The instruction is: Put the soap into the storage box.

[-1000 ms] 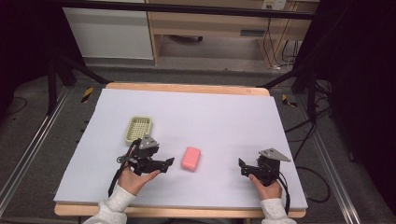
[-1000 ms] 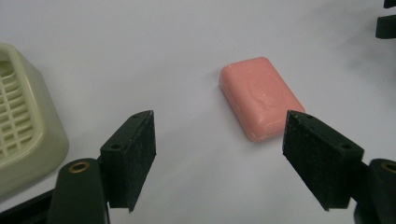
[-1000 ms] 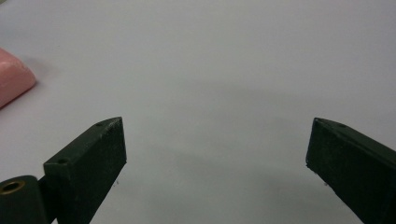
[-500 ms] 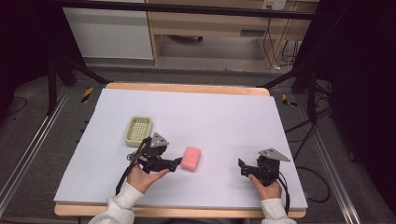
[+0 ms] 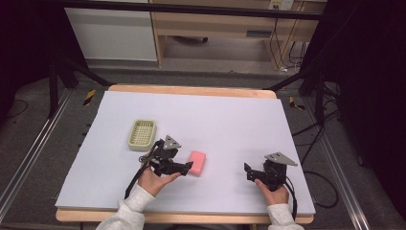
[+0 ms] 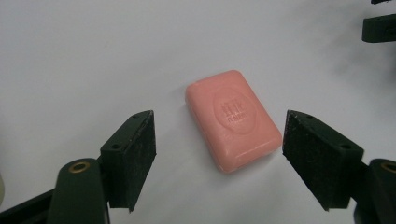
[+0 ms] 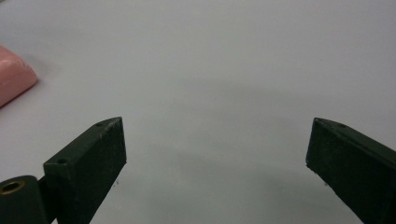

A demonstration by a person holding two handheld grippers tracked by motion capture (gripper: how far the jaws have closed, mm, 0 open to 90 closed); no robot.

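My left claw (image 6: 218, 154) stands wide, with its 2 black jaws low in the left gripper view and the pink soap bar (image 6: 232, 119) lying between and just ahead of them, at the middle of the frame. Neither jaw touches it yet. In the high view the bar (image 5: 197, 163) sits flat on the pale surface (image 5: 230, 115), a little below and left of centre, with my left claw (image 5: 187, 167) right at its left edge.

I judge the bar stiff and solid, light enough for 1 claw, but smooth, with rounded corners and probably a slick skin, so it could squirt out under a hard pinch. It lies at a slant to my jaws. I would turn my hand to square up, then close across the 2 long flat sides near the middle of the bar, away from the rounded ends, pressing firmly but not sharply. The stamped oval on top gives no hold.

The green slotted tray (image 5: 142, 134) rests at the left of the high view, up and left of my left claw and apart from the bar. Its ribbed floor looks bare, with nothing lying in it.

My right claw (image 5: 248, 172) sits at the lower right of the high view, well apart from the bar, jaws spread wide over bare surface.
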